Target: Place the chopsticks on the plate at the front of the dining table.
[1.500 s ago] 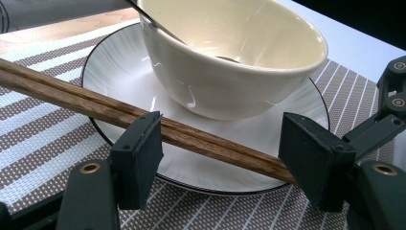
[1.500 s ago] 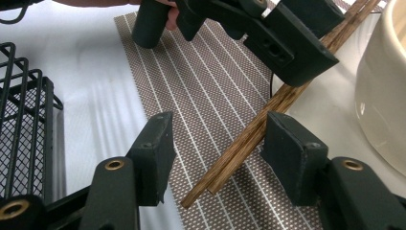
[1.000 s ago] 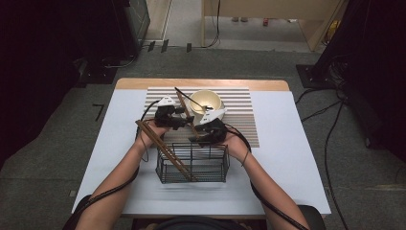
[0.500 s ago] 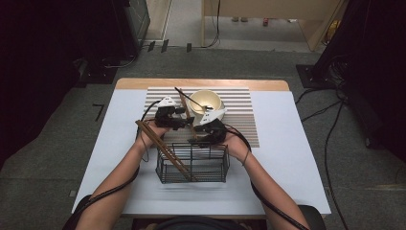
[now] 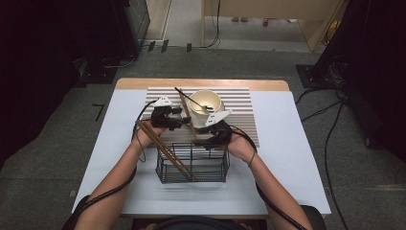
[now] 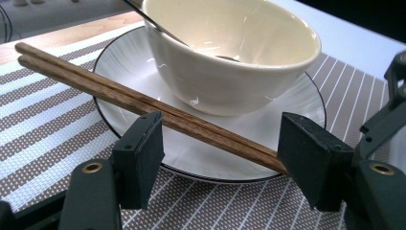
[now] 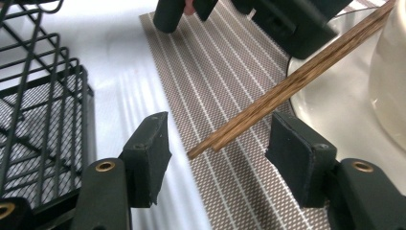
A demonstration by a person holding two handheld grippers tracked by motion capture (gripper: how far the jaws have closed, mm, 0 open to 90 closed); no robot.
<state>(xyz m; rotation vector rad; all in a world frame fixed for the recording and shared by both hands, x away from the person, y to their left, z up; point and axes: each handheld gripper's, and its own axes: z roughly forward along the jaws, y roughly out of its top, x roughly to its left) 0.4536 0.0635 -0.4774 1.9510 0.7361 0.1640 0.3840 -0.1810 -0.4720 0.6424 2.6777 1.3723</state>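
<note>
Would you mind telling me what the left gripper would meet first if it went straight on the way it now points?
Probably the pair of chopsticks lying across the plate, between the left gripper's open jaws; the bowl stands just behind.

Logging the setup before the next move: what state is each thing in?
Left tool: open, just closed slightly, around plate chopsticks.
Right tool: open, just closed slightly, chopstick tips between jaws.
Plate chopsticks: lying across plate, ungripped.
Bowl: upright on plate, spoon inside.
Basket: upright, second chopstick pair leaning in it.

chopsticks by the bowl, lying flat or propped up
Propped: the chopsticks slant across the plate rim, near ends raised above the placemat.
</note>
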